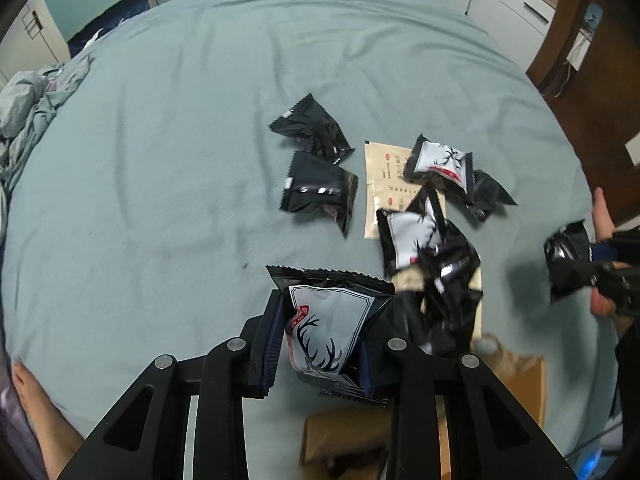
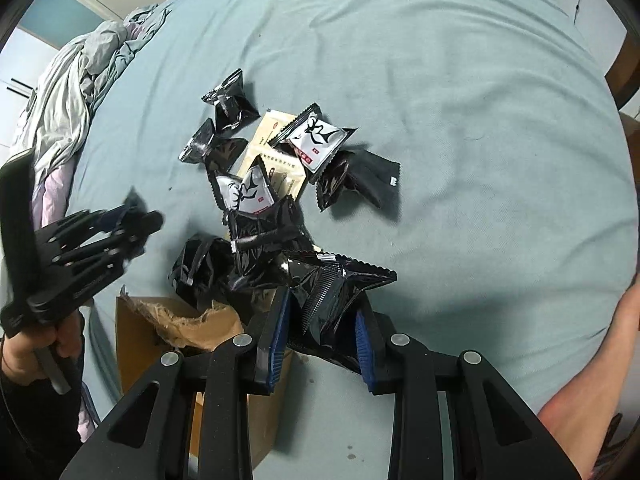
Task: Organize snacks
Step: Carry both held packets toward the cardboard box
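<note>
My left gripper [image 1: 323, 334] is shut on a snack packet [image 1: 332, 320], black-edged with a white face and a dark antler print, held above the teal bedsheet [image 1: 160, 160]. My right gripper [image 2: 322, 326] is shut on an all-black glossy packet [image 2: 340, 288]; the left wrist view shows that packet [image 1: 568, 256] at the far right edge. Several more packets lie in a loose heap on the sheet, some black [image 1: 316, 188], some white-faced [image 1: 440, 162]. In the right wrist view the left gripper [image 2: 120, 224] is a blur at the left.
Beige flat sachets [image 1: 380, 172] lie under the heap. An open cardboard box [image 2: 152, 320] sits just below both grippers. Crumpled bedding [image 2: 80, 80] is piled at the bed's left side. A bare limb [image 2: 592, 360] rests at the right, and a foot [image 1: 32, 400] at the lower left.
</note>
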`<action>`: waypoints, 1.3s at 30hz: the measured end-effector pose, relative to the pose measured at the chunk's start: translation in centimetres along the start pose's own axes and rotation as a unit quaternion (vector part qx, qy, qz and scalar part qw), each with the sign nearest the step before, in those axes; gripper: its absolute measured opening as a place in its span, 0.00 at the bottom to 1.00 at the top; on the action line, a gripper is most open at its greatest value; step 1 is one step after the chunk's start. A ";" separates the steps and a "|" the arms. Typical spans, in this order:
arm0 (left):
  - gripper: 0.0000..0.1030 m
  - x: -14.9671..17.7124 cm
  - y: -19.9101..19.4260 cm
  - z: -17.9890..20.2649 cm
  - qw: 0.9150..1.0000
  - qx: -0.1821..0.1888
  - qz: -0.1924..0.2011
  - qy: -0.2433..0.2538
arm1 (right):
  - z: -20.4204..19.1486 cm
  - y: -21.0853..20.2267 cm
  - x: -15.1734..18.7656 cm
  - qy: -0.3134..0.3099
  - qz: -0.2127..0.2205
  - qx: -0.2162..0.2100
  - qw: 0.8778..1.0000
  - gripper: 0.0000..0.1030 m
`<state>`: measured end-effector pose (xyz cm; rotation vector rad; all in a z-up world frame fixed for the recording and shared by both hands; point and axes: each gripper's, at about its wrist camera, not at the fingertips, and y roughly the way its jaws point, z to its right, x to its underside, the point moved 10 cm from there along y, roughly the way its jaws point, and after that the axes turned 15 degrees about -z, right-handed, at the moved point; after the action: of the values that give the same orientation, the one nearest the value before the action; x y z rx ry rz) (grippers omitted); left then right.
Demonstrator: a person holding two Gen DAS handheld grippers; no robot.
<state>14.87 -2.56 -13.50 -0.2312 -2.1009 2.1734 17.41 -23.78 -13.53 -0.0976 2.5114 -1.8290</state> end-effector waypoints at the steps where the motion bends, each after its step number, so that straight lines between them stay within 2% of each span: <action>1: 0.29 0.7 -0.4 -0.1 1.000 0.000 0.000 0.002 | -0.2 -0.2 0.2 -0.003 -0.001 0.001 1.000 0.28; 5: 0.29 2.9 -1.7 -0.2 1.000 0.000 0.004 0.015 | -0.7 -0.4 0.9 -0.006 -0.006 0.004 1.000 0.28; 10: 0.29 4.0 -3.5 0.2 0.999 0.005 0.015 0.038 | -1.7 -0.8 1.7 -0.015 -0.012 0.021 1.000 0.27; 16: 0.29 6.3 -4.6 0.6 0.999 0.009 0.013 0.049 | -3.7 -2.5 2.7 -0.037 -0.002 0.037 0.999 0.27; 29: 0.29 10.3 -3.4 2.4 0.996 0.005 -0.015 0.089 | -5.6 -2.5 5.0 -0.066 -0.018 0.060 0.996 0.28; 39: 0.29 12.2 -1.6 4.7 0.989 -0.007 -0.038 0.143 | -8.5 -0.4 6.5 -0.127 -0.049 0.063 0.989 0.28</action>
<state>1.94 -4.88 -12.15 -0.4275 -1.9336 1.9500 10.39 -16.30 -10.43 -0.4266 2.2507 -1.8699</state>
